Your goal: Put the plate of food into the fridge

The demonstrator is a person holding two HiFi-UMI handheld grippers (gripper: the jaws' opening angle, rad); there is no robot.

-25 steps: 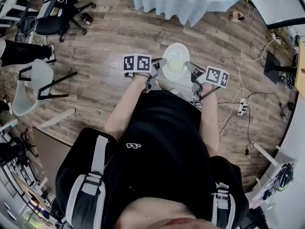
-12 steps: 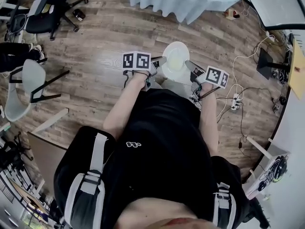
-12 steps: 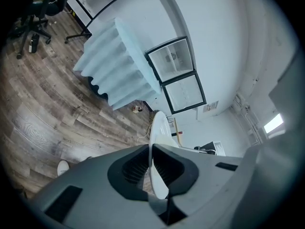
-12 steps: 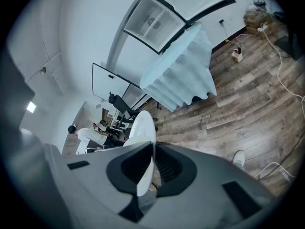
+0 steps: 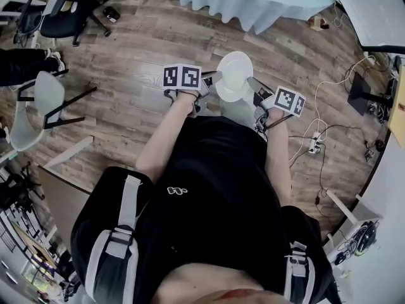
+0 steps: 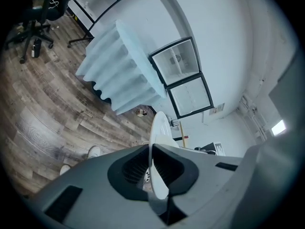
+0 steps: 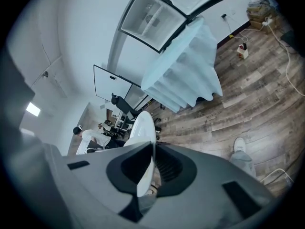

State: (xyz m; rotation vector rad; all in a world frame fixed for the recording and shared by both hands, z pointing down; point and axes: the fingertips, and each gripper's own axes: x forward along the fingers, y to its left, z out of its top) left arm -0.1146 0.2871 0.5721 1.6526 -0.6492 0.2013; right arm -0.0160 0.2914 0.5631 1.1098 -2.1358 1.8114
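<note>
The plate (image 5: 234, 75) is held in the air over the wooden floor (image 5: 133, 49), in front of the person's body, with some pale food (image 5: 232, 81) on it. The left gripper (image 5: 214, 80) clamps the plate's left rim and the right gripper (image 5: 253, 85) clamps its right rim; in both gripper views the jaws are closed on the thin white edge. A table with a light blue cloth (image 5: 253, 2) stands ahead, well apart from the plate. Behind this table, a fridge (image 6: 183, 78) with glass doors stands against the white wall.
</note>
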